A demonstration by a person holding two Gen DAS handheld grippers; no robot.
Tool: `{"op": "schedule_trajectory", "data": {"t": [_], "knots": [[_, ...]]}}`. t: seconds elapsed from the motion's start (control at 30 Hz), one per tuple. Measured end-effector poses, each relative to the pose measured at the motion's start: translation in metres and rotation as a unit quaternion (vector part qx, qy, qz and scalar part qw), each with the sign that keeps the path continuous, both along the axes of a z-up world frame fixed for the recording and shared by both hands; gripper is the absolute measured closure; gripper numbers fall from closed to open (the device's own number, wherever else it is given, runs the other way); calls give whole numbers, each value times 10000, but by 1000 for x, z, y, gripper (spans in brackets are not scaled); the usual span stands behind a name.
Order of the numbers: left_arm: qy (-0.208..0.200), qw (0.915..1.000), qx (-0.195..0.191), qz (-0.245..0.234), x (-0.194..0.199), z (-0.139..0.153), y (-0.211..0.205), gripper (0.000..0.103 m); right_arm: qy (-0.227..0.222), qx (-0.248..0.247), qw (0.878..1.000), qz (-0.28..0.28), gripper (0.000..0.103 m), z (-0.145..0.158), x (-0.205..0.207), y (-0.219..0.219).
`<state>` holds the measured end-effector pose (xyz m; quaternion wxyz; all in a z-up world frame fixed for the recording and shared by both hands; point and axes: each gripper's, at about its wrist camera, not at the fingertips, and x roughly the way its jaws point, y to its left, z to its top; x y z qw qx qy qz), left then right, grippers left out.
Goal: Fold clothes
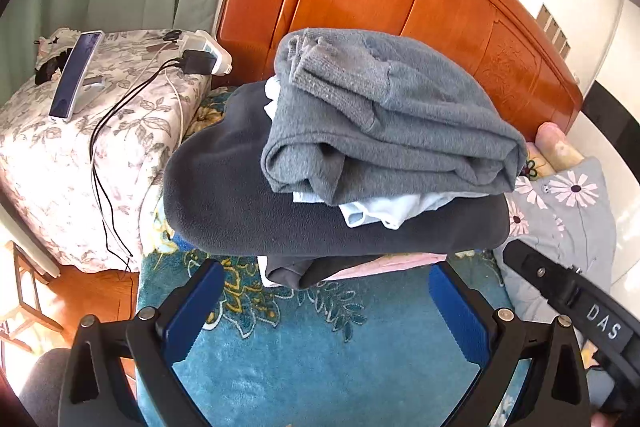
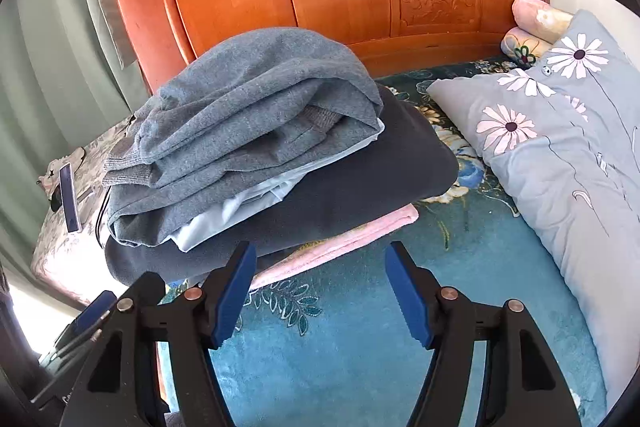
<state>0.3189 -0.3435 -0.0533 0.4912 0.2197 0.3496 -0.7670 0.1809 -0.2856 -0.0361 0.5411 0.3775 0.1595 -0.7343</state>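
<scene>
Clothes [image 1: 360, 155] sit stacked on the bed [image 1: 320, 367]. I note both the left hand-held gripper [image 1: 332, 307] and the right hand-held gripper [image 2: 320, 291] spread apart, empty; "DAS" lettering shows on the right one.

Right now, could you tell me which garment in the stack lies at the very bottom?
The pink garment: it lies flat on the teal blanket, beneath the dark fleece, white piece and grey sweater.

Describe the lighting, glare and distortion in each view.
Left wrist view: fisheye bends the headboard into an arc; the wall at upper right is blown out white; the stack is evenly lit and sharp. Right wrist view: same bowing, sun sheen on the blanket, glare at the lower left edge.
</scene>
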Motion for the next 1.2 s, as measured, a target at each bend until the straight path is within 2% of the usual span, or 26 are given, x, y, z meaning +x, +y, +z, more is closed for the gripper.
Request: {"op": "schedule_trajectory", "data": {"t": [0.07,0.13,0.2,0.33,0.47,0.7,1.03,1.2], "knots": [[38,10000,11,-27,-2,-4,2,0,60,-57,9999,-74,32,-1,0,3],[-36,10000,63,-33,-5,-9,0,0,223,-110,9996,-163,6,0,2,5],[-123,9998,119,-35,-10,-13,-2,0,401,-169,9988,-210,1,2,3,8],[-327,9986,35,419,-10,-13,-4,0,751,-178,9967,-249,1,5,4,7],[-496,9984,-109,241,-18,-13,-4,0,974,-144,9949,-215,1,3,5,5],[-271,9988,253,317,-12,-25,-10,0,1226,-197,9921,-194,1,-7,13,3],[-547,9973,424,252,-26,-35,-9,0,1338,2,9909,-160,1,-17,21,-4],[-545,9972,424,283,-26,-35,-9,0,1514,49,9884,-69,1,-17,28,-6]]}}
